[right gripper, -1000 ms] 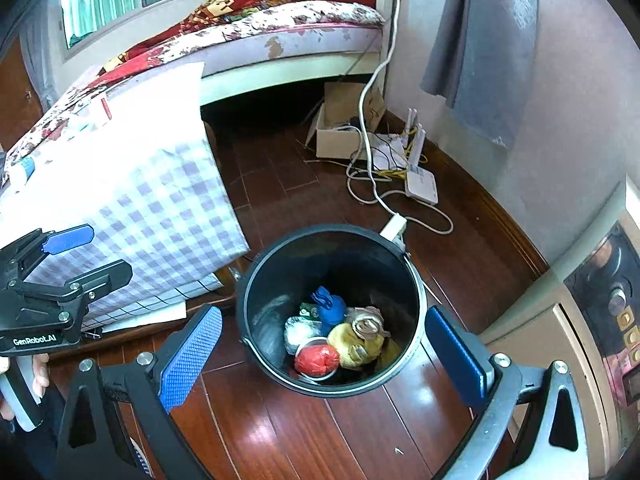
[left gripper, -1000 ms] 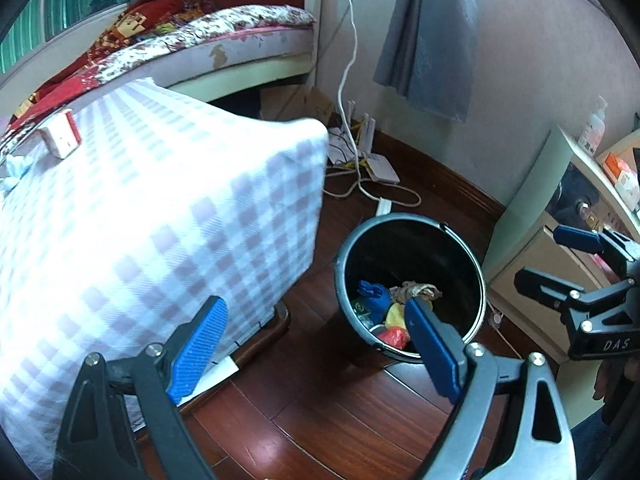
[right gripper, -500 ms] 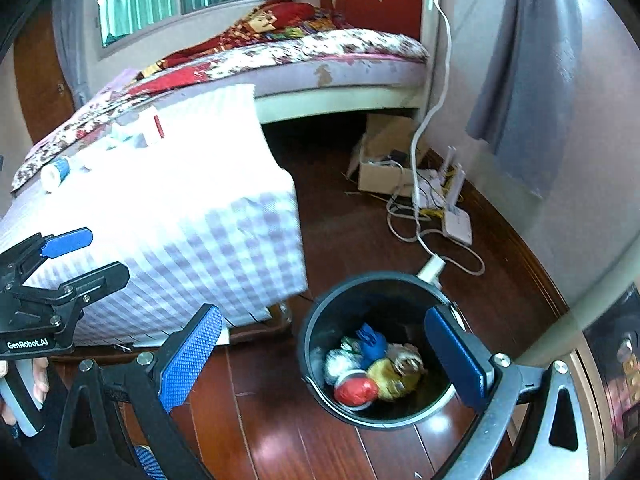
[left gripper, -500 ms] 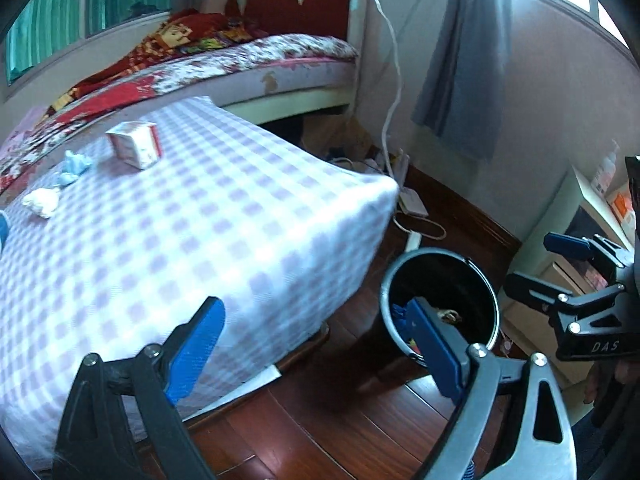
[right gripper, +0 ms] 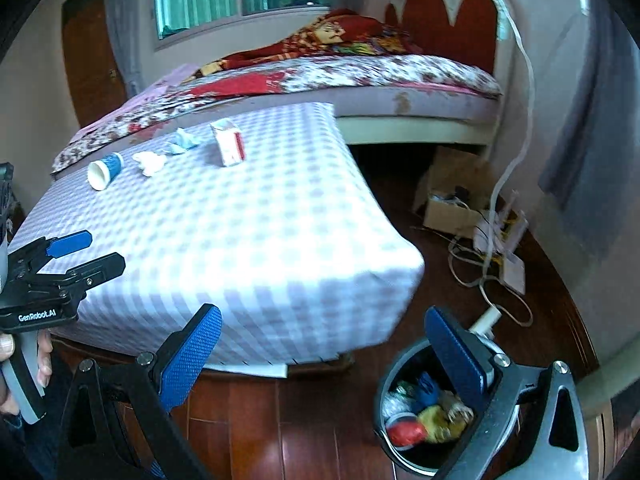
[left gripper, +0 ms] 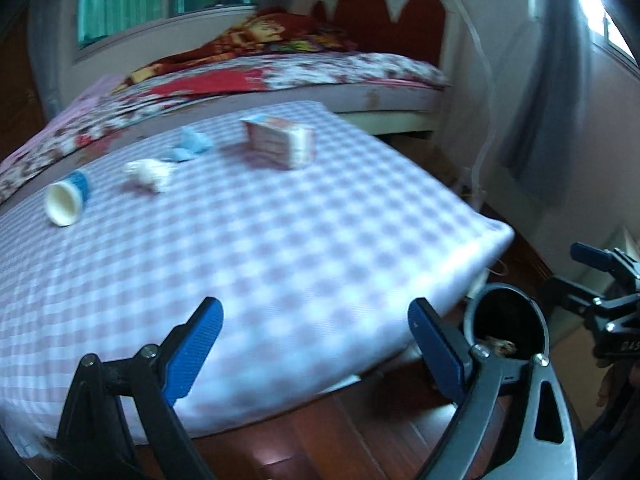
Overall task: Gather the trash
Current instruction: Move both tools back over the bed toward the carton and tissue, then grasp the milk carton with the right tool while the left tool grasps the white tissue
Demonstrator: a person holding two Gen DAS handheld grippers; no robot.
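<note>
Trash bin (right gripper: 404, 432) on floor, left tongs (right gripper: 80, 254) labelled "GenRobot.AI"

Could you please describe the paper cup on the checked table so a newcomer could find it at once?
Start at the checked tablecloth beside the bed. Along its far edge lies a row of litter; the paper cup is leftmost, beside a white tissue. It alone is cylindrical: blue-walled, tipped on its side, white mouth showing.

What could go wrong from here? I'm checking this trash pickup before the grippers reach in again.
1. The paper cup lies on its side on the checked table; a nudge from the left gripper might roll it away.
2. The bin sits low beside the table corner, so a drop could miss.
3. The white tissue and blue wrapper look light and could slip.
</note>
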